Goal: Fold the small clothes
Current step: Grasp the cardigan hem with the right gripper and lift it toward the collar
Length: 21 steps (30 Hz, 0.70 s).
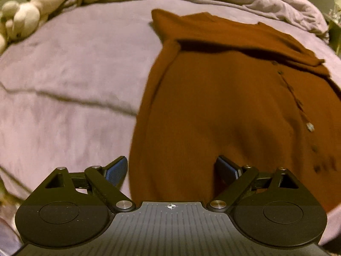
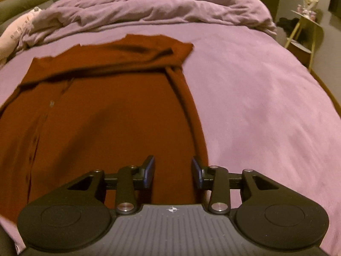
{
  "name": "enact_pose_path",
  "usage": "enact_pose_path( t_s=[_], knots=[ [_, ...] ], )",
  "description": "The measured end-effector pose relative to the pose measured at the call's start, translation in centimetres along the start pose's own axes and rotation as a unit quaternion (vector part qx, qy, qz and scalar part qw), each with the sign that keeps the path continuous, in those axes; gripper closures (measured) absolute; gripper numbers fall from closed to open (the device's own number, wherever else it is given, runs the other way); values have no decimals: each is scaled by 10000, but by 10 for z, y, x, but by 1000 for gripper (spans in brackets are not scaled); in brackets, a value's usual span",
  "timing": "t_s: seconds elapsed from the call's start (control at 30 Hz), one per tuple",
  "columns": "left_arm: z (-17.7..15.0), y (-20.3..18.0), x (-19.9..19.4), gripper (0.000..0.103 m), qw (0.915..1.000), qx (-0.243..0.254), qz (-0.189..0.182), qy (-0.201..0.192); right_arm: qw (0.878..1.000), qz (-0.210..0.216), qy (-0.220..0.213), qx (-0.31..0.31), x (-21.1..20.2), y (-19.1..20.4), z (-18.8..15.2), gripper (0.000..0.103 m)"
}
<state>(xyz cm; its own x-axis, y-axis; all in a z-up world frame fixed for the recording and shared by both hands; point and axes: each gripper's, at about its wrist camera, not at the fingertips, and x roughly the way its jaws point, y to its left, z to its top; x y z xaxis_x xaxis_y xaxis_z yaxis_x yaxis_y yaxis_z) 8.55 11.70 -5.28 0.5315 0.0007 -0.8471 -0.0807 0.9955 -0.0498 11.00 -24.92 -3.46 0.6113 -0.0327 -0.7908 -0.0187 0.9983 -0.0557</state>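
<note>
We hold the left gripper [image 1: 170, 168] with its jaws spread wide over the near left edge of the rust-brown buttoned garment [image 1: 223, 106], gripping nothing. We hold the right gripper [image 2: 173, 170] partly open and empty above the garment's near right edge. The garment lies flat on the purple bedsheet [image 2: 266, 106], sleeves folded across its far end, near the rumpled duvet [image 2: 159, 10].

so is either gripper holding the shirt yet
No, nothing is held. Left gripper and right gripper are both open above the shirt's near edge.
</note>
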Motion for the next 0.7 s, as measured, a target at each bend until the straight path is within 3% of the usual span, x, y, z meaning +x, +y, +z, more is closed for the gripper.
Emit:
enact_pose_path(
  t_s=[0.23, 0.37, 0.5, 0.6, 0.7],
  knots=[
    [-19, 13, -17, 18, 9994, -288, -195, 73, 9995, -135, 271, 131, -24, -8, -28, 63],
    [-25, 18, -19, 23, 9997, -230, -33, 92, 9991, -151, 340, 227, -25, -15, -33, 63],
    [-24, 28, -18, 25, 9978, -521, -346, 197, 9984, 53, 426, 359, -22, -19, -35, 64],
    [-24, 33, -17, 31, 9972, -561, -431, 258, 9979, 202, 472, 390, -20, -21, -36, 74],
    [-22, 42, -19, 43, 9964, -595, -518, 300, 9961, 418, 524, 579, -19, -28, -36, 83]
  ],
)
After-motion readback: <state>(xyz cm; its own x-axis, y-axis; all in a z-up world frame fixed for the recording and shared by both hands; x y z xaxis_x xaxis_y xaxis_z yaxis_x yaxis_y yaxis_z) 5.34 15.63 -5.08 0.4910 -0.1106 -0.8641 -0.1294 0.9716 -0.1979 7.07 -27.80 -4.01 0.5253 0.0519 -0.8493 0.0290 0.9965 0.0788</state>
